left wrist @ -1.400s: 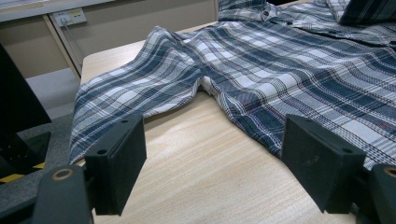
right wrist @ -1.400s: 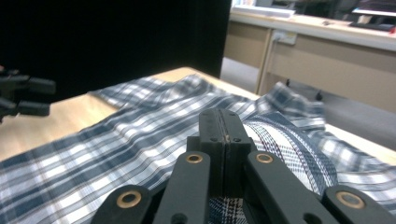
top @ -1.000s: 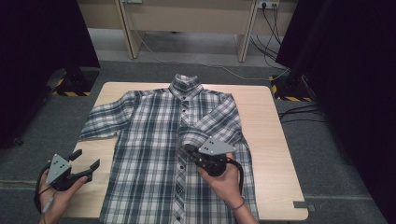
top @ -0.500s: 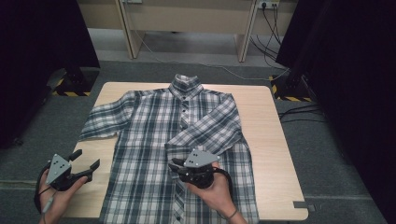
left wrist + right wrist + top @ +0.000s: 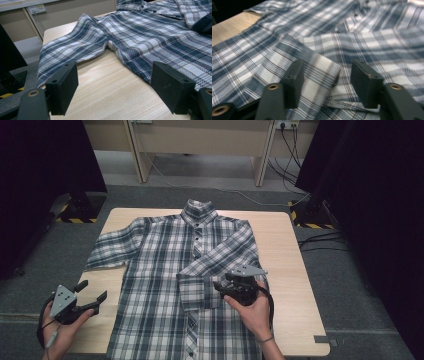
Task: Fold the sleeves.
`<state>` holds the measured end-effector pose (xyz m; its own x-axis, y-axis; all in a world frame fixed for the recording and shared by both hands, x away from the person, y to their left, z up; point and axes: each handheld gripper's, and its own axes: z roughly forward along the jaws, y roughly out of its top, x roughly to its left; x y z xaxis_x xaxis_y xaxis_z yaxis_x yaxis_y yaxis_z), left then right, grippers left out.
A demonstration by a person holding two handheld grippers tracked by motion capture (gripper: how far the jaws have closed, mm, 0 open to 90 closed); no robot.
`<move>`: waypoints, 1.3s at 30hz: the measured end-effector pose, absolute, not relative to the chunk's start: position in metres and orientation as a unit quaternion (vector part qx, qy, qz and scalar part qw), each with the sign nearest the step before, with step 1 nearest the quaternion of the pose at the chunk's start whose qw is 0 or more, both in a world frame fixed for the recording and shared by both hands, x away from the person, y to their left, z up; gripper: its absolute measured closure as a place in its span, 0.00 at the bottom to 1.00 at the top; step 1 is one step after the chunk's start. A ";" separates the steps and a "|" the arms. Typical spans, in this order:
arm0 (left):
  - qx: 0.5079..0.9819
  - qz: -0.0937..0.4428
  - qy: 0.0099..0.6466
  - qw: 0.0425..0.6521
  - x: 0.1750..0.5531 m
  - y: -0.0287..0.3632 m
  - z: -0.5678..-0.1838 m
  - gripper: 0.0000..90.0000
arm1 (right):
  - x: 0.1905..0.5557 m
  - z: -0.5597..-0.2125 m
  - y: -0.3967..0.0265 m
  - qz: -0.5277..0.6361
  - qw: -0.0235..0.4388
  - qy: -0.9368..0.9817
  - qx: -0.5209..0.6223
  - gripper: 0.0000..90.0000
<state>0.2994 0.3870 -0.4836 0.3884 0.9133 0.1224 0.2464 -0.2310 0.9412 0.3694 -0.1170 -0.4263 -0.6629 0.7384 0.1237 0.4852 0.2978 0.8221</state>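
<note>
The plaid shirt (image 5: pixel 165 270) lies flat, buttoned front up, on the wooden bench (image 5: pixel 290 270), collar at the far edge. Its one sleeve (image 5: pixel 210 272) is folded across the chest; the other sleeve (image 5: pixel 112 252) spreads out sideways. The right hand-held gripper (image 5: pixel 220 287) sits over the folded sleeve's cuff (image 5: pixel 322 72), jaws just opened, the cuff lying loose between them. The left hand-held gripper (image 5: pixel 92 295) hangs open above bare bench beside the shirt's edge.

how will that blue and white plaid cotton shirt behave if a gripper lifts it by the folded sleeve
The blue and white plaid cotton shirt looks thin and floppy, so it would probably drape and sag. Its folded sleeve would likely unfold. On the smooth wooden table it may slide and bunch.
</note>
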 end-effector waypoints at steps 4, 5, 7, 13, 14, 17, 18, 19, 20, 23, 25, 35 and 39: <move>0.694 0.363 0.418 0.460 0.299 0.387 -0.484 0.24 | 0.377 -0.433 -0.118 0.457 0.111 0.792 0.390 0.49; 0.694 0.363 0.418 0.460 0.299 0.387 -0.484 0.24 | 0.378 -0.435 -0.117 0.456 0.104 0.793 0.389 0.52; 0.694 0.364 0.416 0.461 0.299 0.387 -0.484 0.24 | 0.380 -0.440 -0.116 0.455 0.087 0.797 0.388 0.65; 0.694 0.362 0.417 0.462 0.299 0.388 -0.484 0.24 | 0.375 -0.439 -0.115 0.476 0.087 0.790 0.376 1.00; 0.694 0.362 0.418 0.461 0.299 0.388 -0.484 0.24 | 0.373 -0.435 -0.113 0.479 0.088 0.792 0.368 1.00; 0.694 0.364 0.417 0.461 0.299 0.387 -0.484 0.24 | 0.364 -0.425 -0.109 0.487 0.097 0.796 0.346 1.00; 0.694 0.364 0.416 0.460 0.299 0.387 -0.484 0.24 | 0.361 -0.421 -0.107 0.490 0.099 0.797 0.339 1.00; 0.695 0.364 0.416 0.460 0.299 0.387 -0.484 0.24 | 0.358 -0.416 -0.104 0.494 0.103 0.798 0.329 1.00; 0.695 0.364 0.416 0.460 0.299 0.387 -0.484 0.24 | 0.354 -0.411 -0.101 0.498 0.105 0.800 0.316 1.00; 0.695 0.364 0.417 0.459 0.299 0.387 -0.484 0.24 | 0.341 -0.397 -0.087 0.505 0.109 0.808 0.283 1.00; 0.695 0.364 0.417 0.459 0.299 0.387 -0.484 0.24 | 0.335 -0.391 -0.075 0.505 0.110 0.815 0.261 1.00; 0.694 0.362 0.416 0.463 0.299 0.388 -0.484 0.24 | 0.311 -0.397 -0.003 0.484 0.073 0.854 0.179 1.00; 0.694 0.363 0.415 0.463 0.299 0.388 -0.484 0.24 | 0.303 -0.403 0.019 0.494 0.042 0.856 0.147 0.96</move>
<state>0.2989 0.3878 -0.4837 0.3922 0.9121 0.1192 0.2404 -0.2267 0.9438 0.3033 0.0185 -0.4034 -0.9535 0.2924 0.0729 0.2095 0.4694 0.8578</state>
